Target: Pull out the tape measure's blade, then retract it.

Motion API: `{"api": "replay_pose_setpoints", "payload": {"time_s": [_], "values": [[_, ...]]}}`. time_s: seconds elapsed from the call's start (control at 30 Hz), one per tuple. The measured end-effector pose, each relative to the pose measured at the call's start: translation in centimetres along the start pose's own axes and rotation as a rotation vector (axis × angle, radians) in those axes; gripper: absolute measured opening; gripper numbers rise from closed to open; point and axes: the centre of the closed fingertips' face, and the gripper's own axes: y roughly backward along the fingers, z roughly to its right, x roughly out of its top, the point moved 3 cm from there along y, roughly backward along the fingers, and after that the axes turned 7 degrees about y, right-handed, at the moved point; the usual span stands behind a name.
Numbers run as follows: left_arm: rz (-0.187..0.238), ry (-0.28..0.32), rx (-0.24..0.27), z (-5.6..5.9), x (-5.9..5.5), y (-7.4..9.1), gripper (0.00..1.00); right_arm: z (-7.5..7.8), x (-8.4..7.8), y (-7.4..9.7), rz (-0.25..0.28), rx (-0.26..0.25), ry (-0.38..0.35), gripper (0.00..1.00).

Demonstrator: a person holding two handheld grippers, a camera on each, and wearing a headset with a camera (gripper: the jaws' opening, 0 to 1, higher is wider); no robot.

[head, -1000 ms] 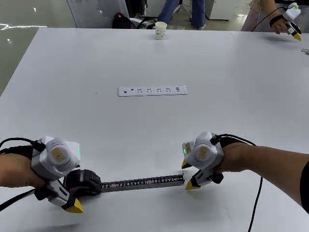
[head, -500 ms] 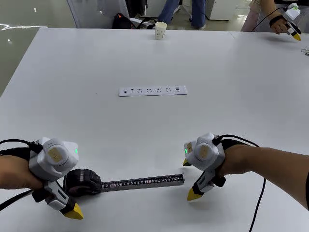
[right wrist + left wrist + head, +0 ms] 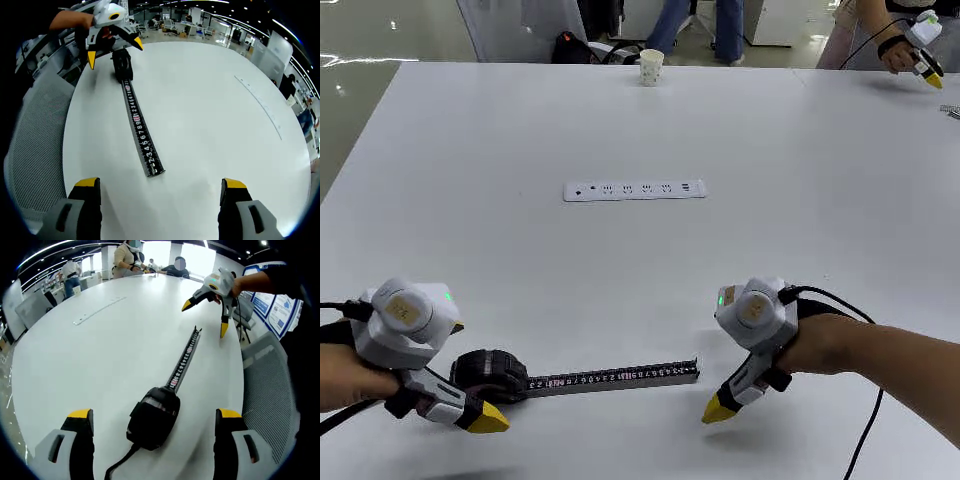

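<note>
The black tape measure case (image 3: 490, 377) lies on the white table (image 3: 620, 270), its blade (image 3: 615, 377) drawn out to the right and flat on the surface. My left gripper (image 3: 472, 373) is open, its jaws wide on either side of the case (image 3: 152, 415) without touching it. My right gripper (image 3: 712, 378) is open just right of the blade's end hook (image 3: 696, 369). In the right gripper view the blade tip (image 3: 155, 170) lies a little ahead of the open right gripper (image 3: 160, 183), free of both jaws. From the left gripper (image 3: 154, 414) the blade (image 3: 185, 360) runs away toward the right gripper (image 3: 207, 297).
A white power strip (image 3: 635, 189) lies mid-table. A paper cup (image 3: 651, 66) stands near the far edge. Another person's hand with a gripper (image 3: 923, 60) works at the far right corner. A grey chair (image 3: 37, 130) sits at the near table edge.
My right gripper has drawn back and down from the blade's end. My left gripper has shifted left, away from the case. The blade stays extended at the same length.
</note>
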Motion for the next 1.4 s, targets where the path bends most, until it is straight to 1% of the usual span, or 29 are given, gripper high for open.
{"api": "replay_pose_setpoints", "payload": {"time_s": [0.07, 0.1, 0.17, 0.2, 0.23, 0.27, 0.3, 0.33, 0.43, 0.47, 0.53, 0.57, 0.6, 0.63, 0.67, 0.7, 0.73, 0.8, 0.87, 0.9, 0.97, 1.0, 1.07, 1.17, 1.2, 1.23, 1.27, 1.33, 1.4], "values": [[0.009, 0.023, 0.011, 0.1, -0.4, 0.2, 0.99, 0.1, -0.2, 0.4, 0.014, -0.015, -0.022, 0.99], [0.021, 0.039, 0.011, 0.2, -0.6, 0.4, 0.99, 0.4, -0.3, 0.7, 0.026, -0.043, -0.046, 0.99], [0.040, 0.062, 0.019, 0.4, -0.9, 0.6, 0.99, 0.3, -0.3, 1.1, 0.064, -0.054, -0.088, 0.99], [0.045, 0.071, 0.027, 0.3, -1.0, 0.7, 0.99, 0.4, -0.3, 1.3, 0.073, -0.062, -0.100, 0.99], [0.062, 0.088, 0.039, 0.3, -1.2, 0.8, 0.99, 0.5, -0.2, 1.6, 0.101, -0.085, -0.124, 0.99], [0.075, 0.106, 0.047, 0.2, -1.2, 0.9, 0.99, 0.5, -0.2, 1.8, 0.113, -0.093, -0.134, 0.99], [0.089, 0.144, 0.056, 0.2, -1.3, 1.1, 0.99, 0.5, -0.3, 2.1, 0.120, -0.116, -0.152, 0.99], [0.116, 0.197, 0.059, 0.1, -1.3, 1.2, 0.99, 0.5, -0.3, 2.4, 0.140, -0.134, -0.166, 0.99], [0.188, 0.234, 0.103, -0.2, -1.3, 2.0, 0.99, 0.2, -0.7, 3.1, 0.179, -0.156, -0.204, 0.99], [0.213, 0.254, 0.111, -0.3, -1.2, 2.3, 0.99, 0.1, -1.0, 3.3, 0.175, -0.166, -0.222, 0.99], [0.263, 0.282, 0.137, -0.4, -1.0, 3.1, 0.99, 0.1, -1.0, 4.0, 0.217, -0.202, -0.269, 0.99], [0.297, 0.295, 0.135, -0.2, -0.9, 3.5, 0.99, -0.2, -1.1, 4.5, 0.241, -0.208, -0.298, 0.99], [0.316, 0.310, 0.127, 0.0, -0.9, 3.7, 0.99, -0.4, -1.0, 4.9, 0.259, -0.212, -0.309, 0.99], [0.320, 0.326, 0.122, 0.2, -1.2, 3.9, 0.99, -0.5, -1.1, 5.2, 0.274, -0.219, -0.318, 0.99], [0.304, 0.342, 0.129, 0.3, -1.8, 4.0, 0.99, -0.3, -1.3, 5.6, 0.298, -0.247, -0.339, 0.99], [0.291, 0.348, 0.140, 0.3, -2.4, 4.1, 0.99, -0.3, -1.7, 5.9, 0.300, -0.260, -0.349, 0.99], [0.282, 0.348, 0.151, 0.2, -2.7, 4.2, 0.99, -0.5, -1.9, 6.0, 0.297, -0.260, -0.348, 0.99], [0.299, 0.338, 0.164, 0.5, -2.9, 4.7, 0.99, -0.8, -2.3, 6.5, 0.302, -0.271, -0.349, 0.99], [0.314, 0.341, 0.177, 0.7, -3.1, 5.2, 0.99, -1.1, -2.4, 7.3, 0.321, -0.276, -0.365, 0.99], [0.332, 0.335, 0.188, 0.8, -3.0, 5.7, 0.99, -1.3, -2.5, 7.8, 0.332, -0.286, -0.364, 0.99], [0.349, 0.319, 0.205, 0.9, -3.0, 6.1, 0.99, -1.6, -2.8, 8.3, 0.329, -0.296, -0.349, 0.99], [0.360, 0.303, 0.213, 1.0, -3.0, 6.4, 0.99, -1.9, -2.9, 8.7, 0.333, -0.299, -0.346, 0.99], [0.365, 0.276, 0.231, 1.2, -3.1, 6.9, 0.99, -2.2, -3.2, 9.3, 0.343, -0.304, -0.349, 0.99], [0.352, 0.221, 0.259, 1.5, -3.8, 7.4, 0.99, -2.6, -3.5, 9.9, 0.354, -0.323, -0.325, 0.99], [0.354, 0.210, 0.256, 1.7, -4.1, 7.5, 0.99, -2.7, -3.7, 9.9, 0.353, -0.323, -0.331, 0.99], [0.377, 0.170, 0.250, 1.9, -4.1, 7.7, 0.99, -2.9, -3.8, 10.0, 0.355, -0.327, -0.332, 0.99], [0.377, 0.170, 0.246, 2.1, -4.5, 7.7, 0.99, -3.0, -3.9, 10.1, 0.354, -0.329, -0.330, 0.99], [0.344, 0.193, 0.249, 2.2, -5.5, 7.7, 0.99, -3.4, -4.2, 10.3, 0.348, -0.331, -0.319, 0.99], [0.356, 0.207, 0.250, 2.4, -5.9, 8.1, 0.99, -3.7, -4.2, 10.6, 0.364, -0.324, -0.311, 0.99]]}}
